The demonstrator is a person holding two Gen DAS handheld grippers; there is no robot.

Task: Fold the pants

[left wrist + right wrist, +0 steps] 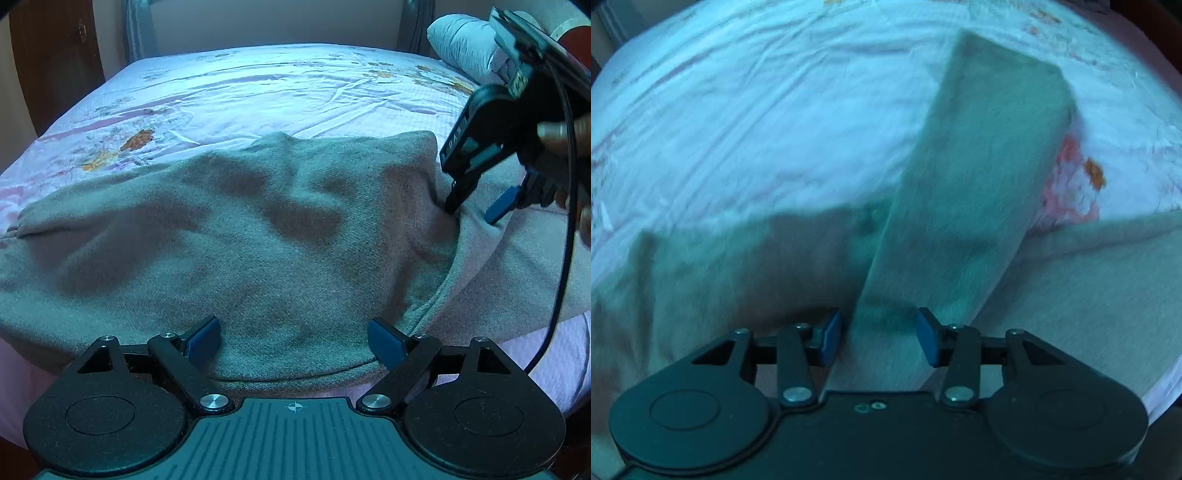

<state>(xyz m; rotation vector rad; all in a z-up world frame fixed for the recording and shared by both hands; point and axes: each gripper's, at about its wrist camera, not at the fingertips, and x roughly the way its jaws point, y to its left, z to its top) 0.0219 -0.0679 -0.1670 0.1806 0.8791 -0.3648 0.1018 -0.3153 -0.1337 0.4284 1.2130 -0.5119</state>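
Grey fleece pants (258, 236) lie spread across the near part of a bed. My left gripper (294, 338) is open, its blue pads on either side of the pants' near hem edge. My right gripper (471, 212) shows at the right of the left wrist view, open, tips pressed down on the pants' right side. In the right wrist view a pant leg (971, 192) runs away from my right gripper (879, 338), whose open pads straddle the cloth; another part of the pants (1089, 288) lies to the right.
The bed has a pale pink floral sheet (258, 88). A white pillow (465, 44) sits at the back right. A wooden headboard or door (55, 55) stands at the far left. A black cable (565, 229) hangs from my right gripper.
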